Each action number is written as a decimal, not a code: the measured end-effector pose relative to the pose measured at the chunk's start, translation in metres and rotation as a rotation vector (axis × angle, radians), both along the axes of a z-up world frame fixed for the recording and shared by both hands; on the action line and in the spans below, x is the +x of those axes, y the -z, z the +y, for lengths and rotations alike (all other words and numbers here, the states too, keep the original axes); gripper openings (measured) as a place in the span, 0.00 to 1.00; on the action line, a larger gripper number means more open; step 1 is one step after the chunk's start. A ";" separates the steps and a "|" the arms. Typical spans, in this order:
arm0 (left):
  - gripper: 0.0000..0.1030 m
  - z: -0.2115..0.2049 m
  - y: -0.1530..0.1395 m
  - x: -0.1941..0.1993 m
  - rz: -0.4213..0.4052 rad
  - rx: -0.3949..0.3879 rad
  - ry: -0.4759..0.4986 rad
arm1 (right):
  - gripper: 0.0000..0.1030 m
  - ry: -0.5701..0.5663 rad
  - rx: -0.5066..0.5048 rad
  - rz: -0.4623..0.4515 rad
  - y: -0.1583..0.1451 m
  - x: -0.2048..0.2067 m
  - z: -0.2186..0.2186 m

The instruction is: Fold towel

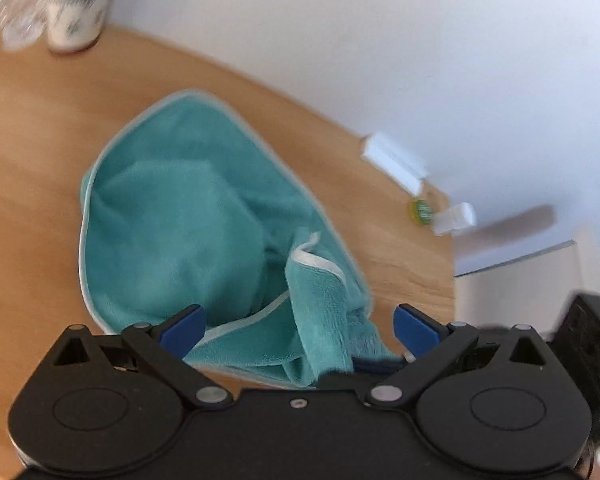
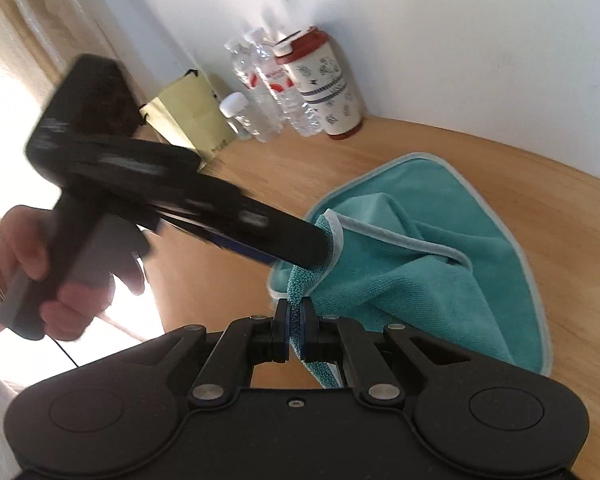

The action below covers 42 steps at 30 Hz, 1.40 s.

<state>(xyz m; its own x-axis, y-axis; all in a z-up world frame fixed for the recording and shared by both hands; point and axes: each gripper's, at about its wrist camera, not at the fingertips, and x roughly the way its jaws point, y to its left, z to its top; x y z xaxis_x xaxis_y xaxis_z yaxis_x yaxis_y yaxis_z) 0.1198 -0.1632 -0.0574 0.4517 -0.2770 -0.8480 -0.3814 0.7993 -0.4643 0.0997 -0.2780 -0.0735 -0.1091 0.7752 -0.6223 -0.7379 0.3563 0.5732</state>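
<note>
A teal towel (image 1: 172, 220) with a pale hem lies bunched on the wooden table (image 1: 28, 160). Its far part is spread flat and its near part is lifted. My left gripper (image 1: 300, 326) is open, its blue fingers (image 1: 184, 328) wide apart on either side of a raised towel fold. In the right wrist view my right gripper (image 2: 296, 320) is shut on the towel's (image 2: 420, 280) near hem. The left gripper (image 2: 320, 248), held by a hand (image 2: 28, 248), reaches in from the left with its tip against the raised corner.
A patterned cup with a red lid (image 2: 324, 84), plastic bottles (image 2: 260, 80), a small white-capped bottle (image 2: 234, 110) and a yellow-green paper bag (image 2: 192, 116) stand along the white wall. White boxes (image 1: 396, 160) and a small yellow-green item (image 1: 420, 210) lie at the table's far right.
</note>
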 end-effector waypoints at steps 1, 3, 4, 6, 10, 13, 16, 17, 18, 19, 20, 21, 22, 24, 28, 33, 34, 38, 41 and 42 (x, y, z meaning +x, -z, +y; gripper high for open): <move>0.99 -0.003 0.003 0.001 0.005 0.002 0.000 | 0.04 0.004 0.005 0.006 -0.001 0.000 -0.003; 0.90 -0.010 0.004 0.002 0.003 0.025 0.007 | 0.04 0.010 0.017 0.010 -0.002 -0.003 -0.007; 0.75 -0.013 0.005 0.002 0.000 0.036 0.012 | 0.04 0.013 0.029 0.007 -0.004 -0.005 -0.009; 0.57 -0.018 0.007 0.003 -0.001 0.029 0.015 | 0.04 0.021 0.041 0.004 -0.007 -0.007 -0.015; 0.25 -0.022 0.011 0.002 -0.001 0.016 0.002 | 0.07 0.063 0.053 -0.028 -0.012 -0.010 -0.025; 0.22 -0.023 0.009 0.002 -0.009 0.017 0.009 | 0.11 0.094 0.045 -0.080 -0.020 -0.011 -0.049; 0.21 -0.023 0.005 0.003 -0.016 0.041 0.023 | 0.15 0.128 -0.038 -0.162 -0.020 -0.009 -0.087; 0.21 -0.022 0.004 0.004 -0.019 0.040 0.024 | 0.27 0.137 -0.061 -0.167 -0.017 -0.007 -0.094; 0.21 -0.021 0.003 0.004 -0.021 0.037 0.023 | 0.33 0.157 -0.108 -0.176 -0.012 -0.005 -0.110; 0.21 -0.021 0.003 0.005 -0.022 0.036 0.024 | 0.41 0.175 -0.147 -0.184 -0.007 -0.004 -0.125; 0.21 -0.020 0.002 0.006 -0.023 0.045 0.027 | 0.41 0.179 -0.175 -0.190 -0.004 -0.004 -0.131; 0.21 -0.020 0.000 0.007 -0.025 0.063 0.029 | 0.41 0.182 -0.226 -0.203 0.003 -0.005 -0.144; 0.21 -0.020 -0.002 0.008 -0.027 0.076 0.034 | 0.41 0.177 -0.244 -0.212 0.005 -0.007 -0.148; 0.21 -0.017 -0.004 0.009 -0.030 0.070 0.032 | 0.41 0.148 -0.276 -0.225 0.014 -0.014 -0.160; 0.21 -0.010 -0.007 0.012 -0.031 0.061 0.022 | 0.42 0.016 -0.413 -0.348 0.035 -0.030 -0.148; 0.21 -0.013 -0.007 0.018 -0.028 0.080 0.053 | 0.42 -0.049 -0.467 -0.397 0.050 -0.030 -0.137; 0.21 -0.015 -0.006 0.019 -0.028 0.089 0.063 | 0.42 -0.036 -0.470 -0.389 0.051 -0.027 -0.138; 0.13 -0.020 0.000 0.025 0.007 0.112 0.083 | 0.28 -0.002 -0.498 -0.282 0.065 -0.013 -0.142; 0.09 -0.023 0.004 0.027 0.021 0.125 0.097 | 0.04 0.024 -0.476 -0.232 0.067 -0.011 -0.147; 0.08 -0.025 0.003 0.026 0.009 0.146 0.107 | 0.03 0.044 -0.446 -0.201 0.064 -0.009 -0.150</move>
